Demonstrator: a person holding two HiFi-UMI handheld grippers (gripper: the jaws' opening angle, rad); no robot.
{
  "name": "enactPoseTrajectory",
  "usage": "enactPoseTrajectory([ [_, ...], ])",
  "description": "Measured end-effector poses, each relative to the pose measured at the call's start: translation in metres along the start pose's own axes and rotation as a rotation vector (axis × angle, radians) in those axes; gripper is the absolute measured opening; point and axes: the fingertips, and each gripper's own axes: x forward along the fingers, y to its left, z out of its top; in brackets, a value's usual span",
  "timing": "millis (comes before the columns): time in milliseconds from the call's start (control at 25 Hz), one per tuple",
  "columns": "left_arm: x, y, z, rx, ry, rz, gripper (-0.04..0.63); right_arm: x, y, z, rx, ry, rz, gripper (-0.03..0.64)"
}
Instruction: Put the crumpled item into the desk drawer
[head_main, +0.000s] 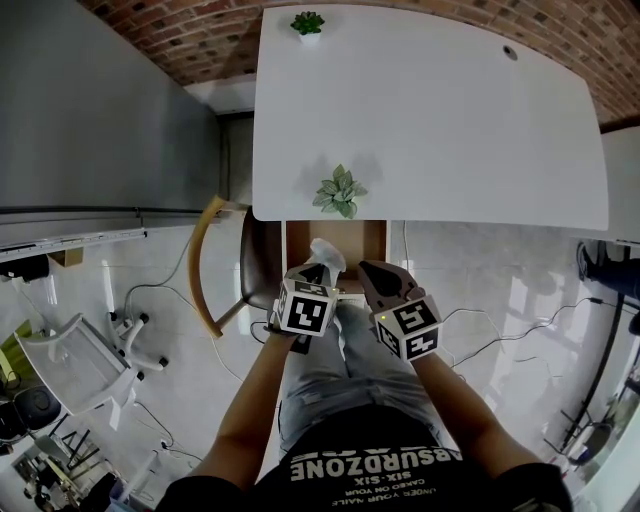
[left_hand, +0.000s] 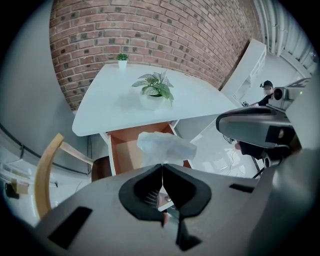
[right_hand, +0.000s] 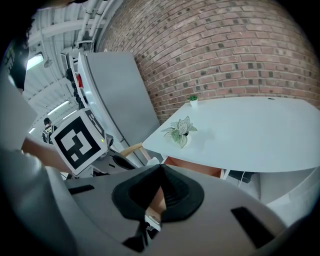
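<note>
A crumpled, pale, see-through item (left_hand: 165, 145) sticks out ahead of my left gripper (left_hand: 161, 165), whose jaws are shut on its near end. In the head view the crumpled item (head_main: 328, 254) hangs over the front of the open wooden drawer (head_main: 373, 240) under the white desk (head_main: 430, 120). The drawer (left_hand: 122, 152) looks bare inside where it shows. My left gripper (head_main: 322, 268) points steeply down at it. My right gripper (head_main: 375, 268) is just to its right, shut with nothing in its jaws. The right gripper (right_hand: 160, 166) faces the desk (right_hand: 250, 135) and the drawer (right_hand: 195, 167).
A potted plant (head_main: 339, 192) stands at the desk's near edge above the drawer, and a smaller one (head_main: 307, 24) at the far edge. A wooden chair (head_main: 215, 265) is left of the drawer, a grey cabinet (head_main: 100, 110) beyond it. Cables lie on the floor.
</note>
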Motion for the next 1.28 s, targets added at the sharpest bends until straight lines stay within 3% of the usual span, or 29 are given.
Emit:
enactPoseTrajectory([
  [1280,0.057,0.021,-0.008,0.022,0.074,0.012,0.009,0.023,-0.030,-0.017,0.039,0.018,-0.052,-0.002],
])
